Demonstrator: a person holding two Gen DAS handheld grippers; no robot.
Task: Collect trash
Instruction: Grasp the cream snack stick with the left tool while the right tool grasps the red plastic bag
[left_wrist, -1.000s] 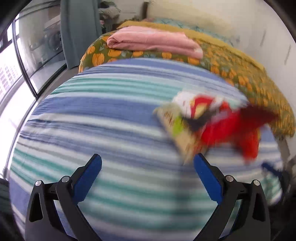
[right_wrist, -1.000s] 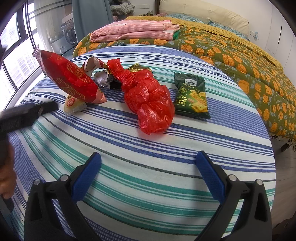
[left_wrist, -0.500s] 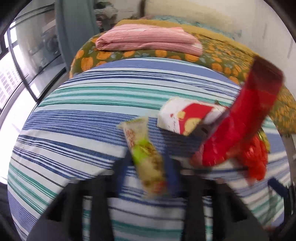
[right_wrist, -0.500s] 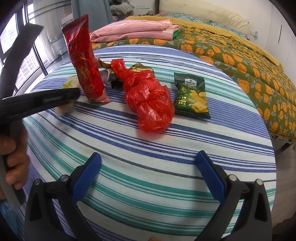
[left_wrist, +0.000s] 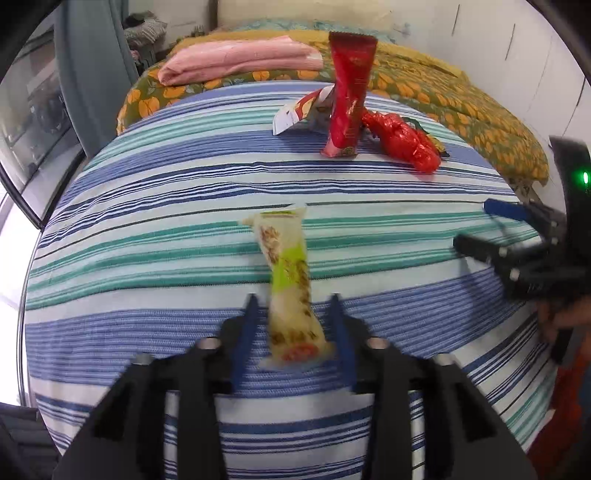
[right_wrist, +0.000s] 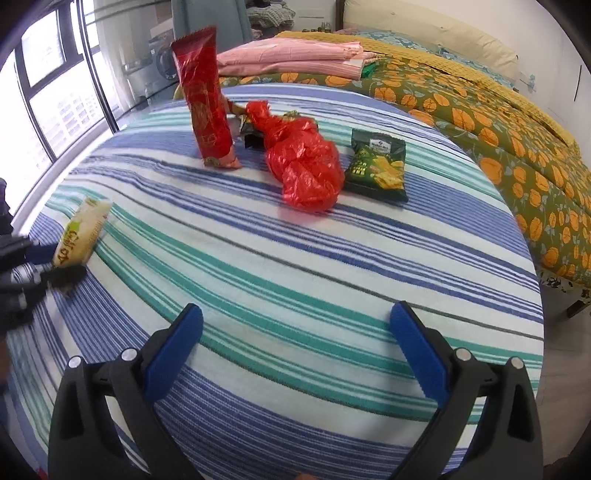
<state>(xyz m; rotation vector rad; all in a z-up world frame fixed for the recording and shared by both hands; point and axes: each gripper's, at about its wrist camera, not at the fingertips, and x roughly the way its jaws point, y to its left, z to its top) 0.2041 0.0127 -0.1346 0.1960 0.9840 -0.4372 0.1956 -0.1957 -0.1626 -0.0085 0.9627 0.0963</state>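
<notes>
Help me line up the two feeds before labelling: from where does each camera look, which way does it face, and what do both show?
Left wrist: sits on the left gripper, looking down along its opening fingers, a cream snack wrapper between them; the right gripper and a hand show at right.
Right wrist: sits on the right gripper, open and empty, facing across the striped blanket; the left gripper shows at left.
Shared: cream wrapper, tall red packet, red plastic bag, pink folded cloth.
</notes>
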